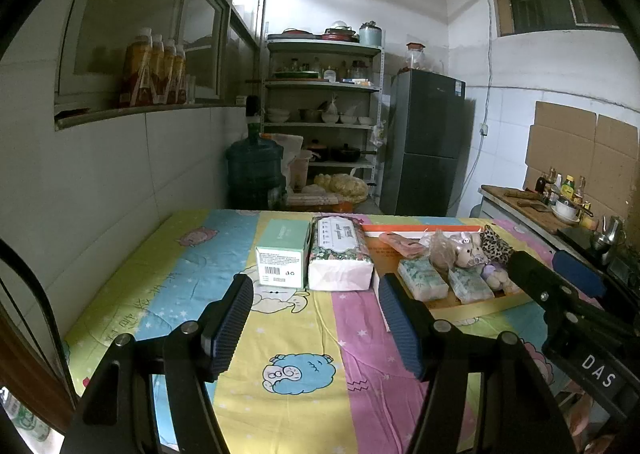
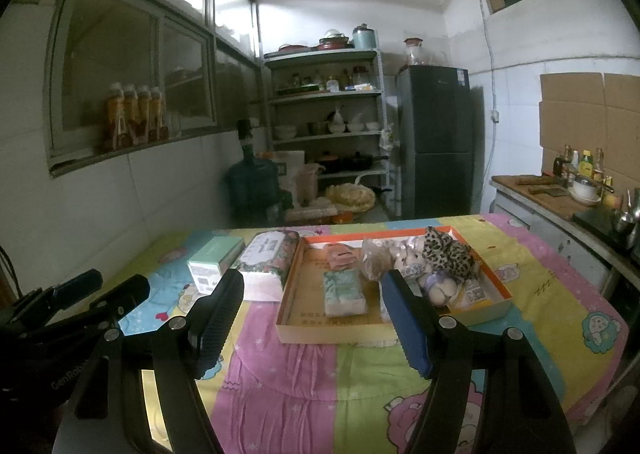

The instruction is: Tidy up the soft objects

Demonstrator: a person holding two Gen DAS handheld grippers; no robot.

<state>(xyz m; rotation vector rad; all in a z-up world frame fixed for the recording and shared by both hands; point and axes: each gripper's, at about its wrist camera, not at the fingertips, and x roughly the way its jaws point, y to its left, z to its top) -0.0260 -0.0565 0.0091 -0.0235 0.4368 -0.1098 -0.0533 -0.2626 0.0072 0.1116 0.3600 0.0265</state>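
A shallow orange-rimmed cardboard tray [image 2: 394, 324] sits on the table and holds tissue packs [image 2: 344, 292], a pig plush [image 1: 468, 250], a leopard-print cloth [image 2: 448, 250], a pink item [image 2: 340, 256] and a small purple plush [image 2: 438, 286]. Left of the tray lie a floral tissue pack [image 1: 340, 254] and a green box [image 1: 282, 258]. My left gripper [image 1: 316, 324] is open and empty, held above the cloth in front of these two. My right gripper [image 2: 312, 320] is open and empty, in front of the tray's near edge; it also shows in the left wrist view [image 1: 560, 294].
The table is covered with a colourful cartoon cloth [image 1: 288, 374] and stands against a tiled wall on the left. Beyond it are a water jug [image 1: 254, 170], a shelf rack [image 1: 324, 102] and a fridge [image 1: 426, 142]. A kitchen counter [image 2: 560, 202] is at the right.
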